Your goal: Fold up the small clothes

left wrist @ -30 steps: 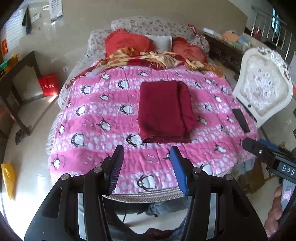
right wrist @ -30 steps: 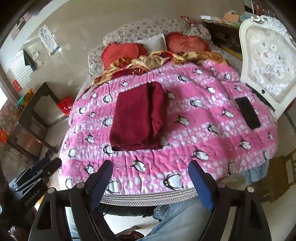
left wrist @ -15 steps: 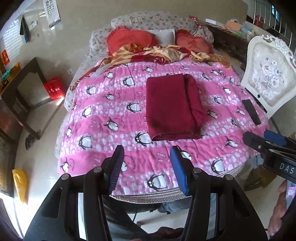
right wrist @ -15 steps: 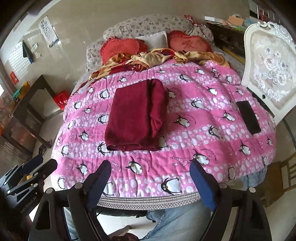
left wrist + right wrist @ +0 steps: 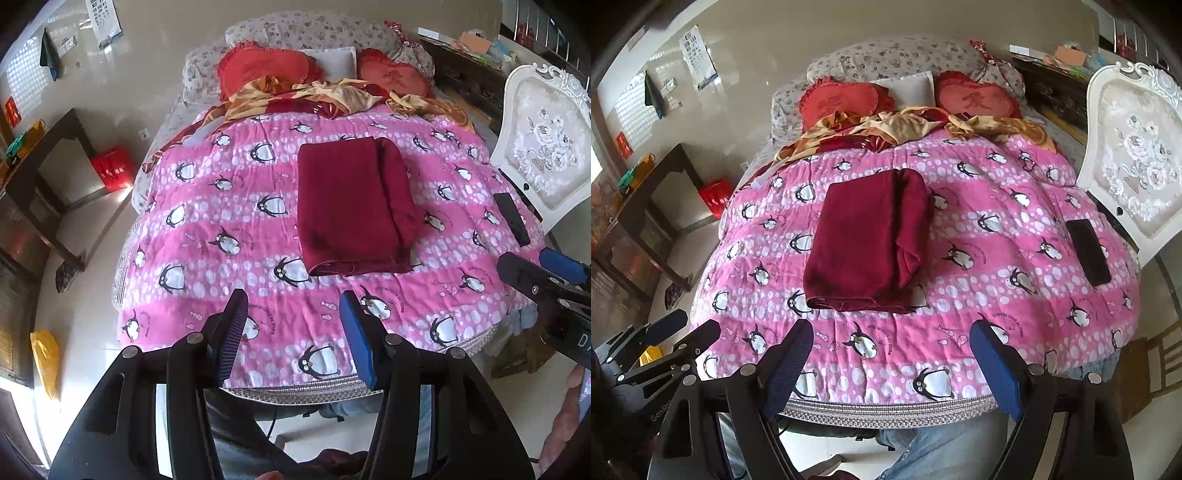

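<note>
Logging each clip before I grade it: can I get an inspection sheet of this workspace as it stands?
Surface: pink penguin quilt covering a bed, lightly wrinkled.
Job's things: dark red garment lies folded in a rectangle mid-quilt, loose threads at its near edge.
Clutter: black phone near the quilt's right edge; crumpled gold and red cloth and two red heart cushions at the head.
Grippers: left claw and right claw both open, empty, above the near edge.
Cables: a thin dark cord under the bed edge.
Surroundings: white ornate chair right, dark table left.
</note>
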